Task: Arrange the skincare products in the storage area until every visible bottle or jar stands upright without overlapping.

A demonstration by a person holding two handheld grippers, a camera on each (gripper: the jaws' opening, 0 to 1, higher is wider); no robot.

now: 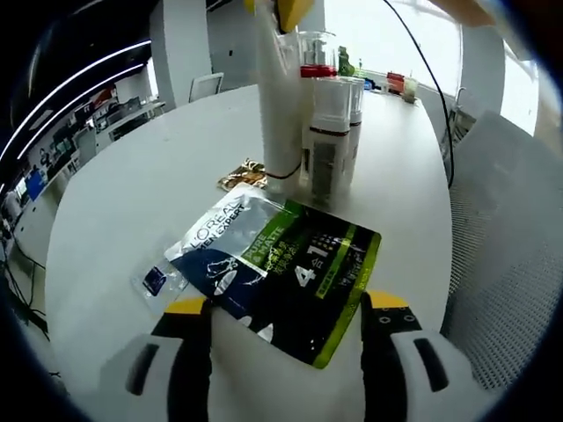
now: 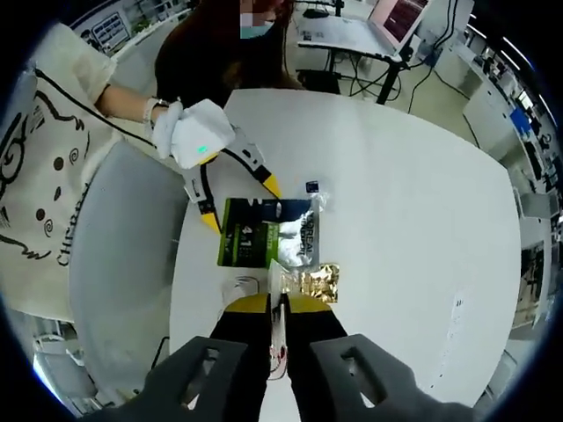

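A dark green and silver L'Oreal sachet [image 1: 281, 259] [image 2: 268, 231] lies flat on the white table [image 1: 132, 193]. Its near corner sits between the spread jaws of my left gripper [image 1: 288, 305] [image 2: 239, 202], which is open and held by a white-gloved hand [image 2: 201, 134]. Just beyond it stand a tall white tube [image 1: 280, 105] and two upright bottles with a red band [image 1: 327, 132]. My right gripper [image 2: 277, 305] [image 1: 290, 9] comes down from above and is shut on the top of the white tube [image 2: 276, 290]. A gold sachet [image 1: 244, 175] [image 2: 318, 282] lies beside the tube.
A tiny blue-printed sachet [image 1: 156, 281] [image 2: 311, 185] lies near the big one. A grey mesh chair [image 1: 515, 264] [image 2: 123, 264] stands against the table edge by the left gripper. A black cable [image 1: 422, 75] crosses the far table, with small items [image 1: 398, 83] at its back.
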